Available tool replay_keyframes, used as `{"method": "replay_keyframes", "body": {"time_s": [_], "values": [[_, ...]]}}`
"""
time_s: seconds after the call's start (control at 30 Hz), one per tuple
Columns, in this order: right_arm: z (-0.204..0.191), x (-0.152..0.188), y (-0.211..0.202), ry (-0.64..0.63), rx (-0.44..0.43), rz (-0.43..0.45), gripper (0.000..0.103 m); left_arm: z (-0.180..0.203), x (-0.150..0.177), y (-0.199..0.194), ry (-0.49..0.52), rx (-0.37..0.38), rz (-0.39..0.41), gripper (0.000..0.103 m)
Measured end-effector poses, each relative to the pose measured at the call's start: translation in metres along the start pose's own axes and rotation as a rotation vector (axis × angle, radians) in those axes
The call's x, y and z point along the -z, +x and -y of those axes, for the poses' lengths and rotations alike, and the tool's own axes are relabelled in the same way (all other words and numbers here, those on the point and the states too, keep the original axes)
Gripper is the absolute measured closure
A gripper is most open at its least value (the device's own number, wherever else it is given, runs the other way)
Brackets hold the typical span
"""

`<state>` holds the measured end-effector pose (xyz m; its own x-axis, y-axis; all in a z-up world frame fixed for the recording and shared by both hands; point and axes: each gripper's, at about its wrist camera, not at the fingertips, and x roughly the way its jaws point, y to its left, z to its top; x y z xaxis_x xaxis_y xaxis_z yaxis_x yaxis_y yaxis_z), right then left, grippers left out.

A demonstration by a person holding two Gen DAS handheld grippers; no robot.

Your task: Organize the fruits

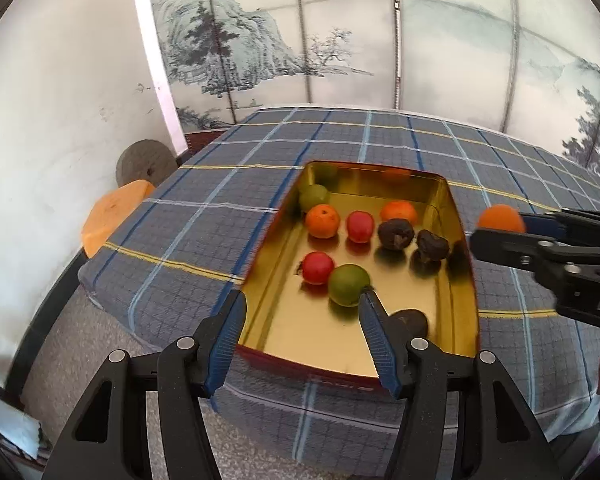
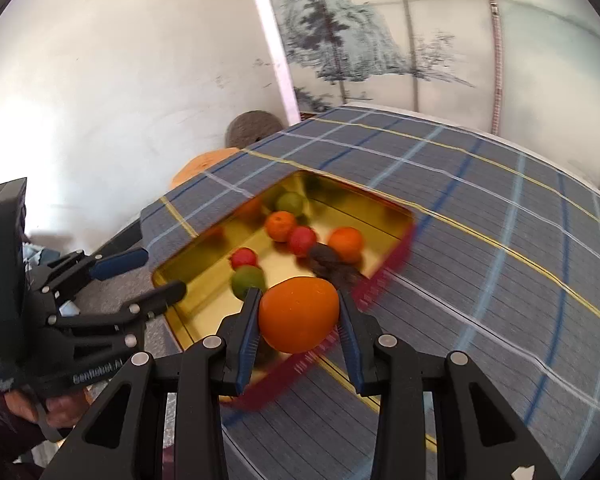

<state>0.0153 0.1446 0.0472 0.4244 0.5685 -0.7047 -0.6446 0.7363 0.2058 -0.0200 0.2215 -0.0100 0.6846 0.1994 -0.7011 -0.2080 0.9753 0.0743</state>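
Note:
A gold tin tray with a red outer wall sits on the plaid tablecloth and holds several fruits: oranges, red ones, green ones and dark wrinkled ones. My right gripper is shut on an orange above the tray's near right wall; it also shows in the left wrist view with the orange. My left gripper is open and empty over the tray's near end; it also shows in the right wrist view.
The table with the plaid cloth stands against a painted screen and a white wall. An orange stool and a grey round object stand past the table's left edge.

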Motion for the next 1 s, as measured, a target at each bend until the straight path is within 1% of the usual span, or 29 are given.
{"method": "replay_keyframes", "body": {"time_s": [0.17, 0.23, 0.3, 0.43, 0.5, 0.57, 0.67, 0.87, 0.93, 1.0], "values": [[-0.013, -0.013, 0.025, -0.007, -0.025, -0.025, 0.069, -0.012, 0.002, 0.001, -0.011, -0.022, 0.001, 0.042], [-0.015, -0.017, 0.035, -0.007, -0.027, -0.035, 0.069, -0.017, 0.003, 0.001, -0.016, -0.028, 0.002, 0.039], [-0.015, -0.02, 0.044, -0.008, -0.021, -0.046, 0.069, -0.023, 0.003, 0.001, -0.026, -0.032, 0.0, 0.036], [-0.014, -0.023, 0.06, -0.007, 0.002, -0.064, 0.068, -0.032, 0.004, 0.0, -0.045, -0.02, 0.011, 0.035], [-0.014, -0.024, 0.067, -0.011, 0.019, -0.074, 0.068, -0.035, 0.004, 0.0, -0.044, -0.003, 0.004, 0.035], [-0.013, -0.024, 0.072, -0.009, 0.025, -0.084, 0.068, -0.037, 0.004, 0.0, -0.045, -0.001, 0.006, 0.035], [-0.012, -0.025, 0.078, -0.009, 0.05, -0.089, 0.067, -0.038, 0.004, -0.001, -0.047, 0.009, 0.007, 0.035], [-0.012, -0.028, 0.078, -0.011, 0.059, -0.077, 0.067, -0.041, 0.005, -0.002, -0.046, 0.012, 0.003, 0.035], [-0.013, -0.03, 0.076, -0.018, 0.066, -0.061, 0.061, -0.041, 0.004, -0.002, -0.046, 0.012, 0.004, 0.035], [-0.014, -0.033, 0.074, -0.02, 0.067, -0.052, 0.06, -0.041, 0.004, -0.002, -0.045, 0.017, 0.006, 0.035]]}}
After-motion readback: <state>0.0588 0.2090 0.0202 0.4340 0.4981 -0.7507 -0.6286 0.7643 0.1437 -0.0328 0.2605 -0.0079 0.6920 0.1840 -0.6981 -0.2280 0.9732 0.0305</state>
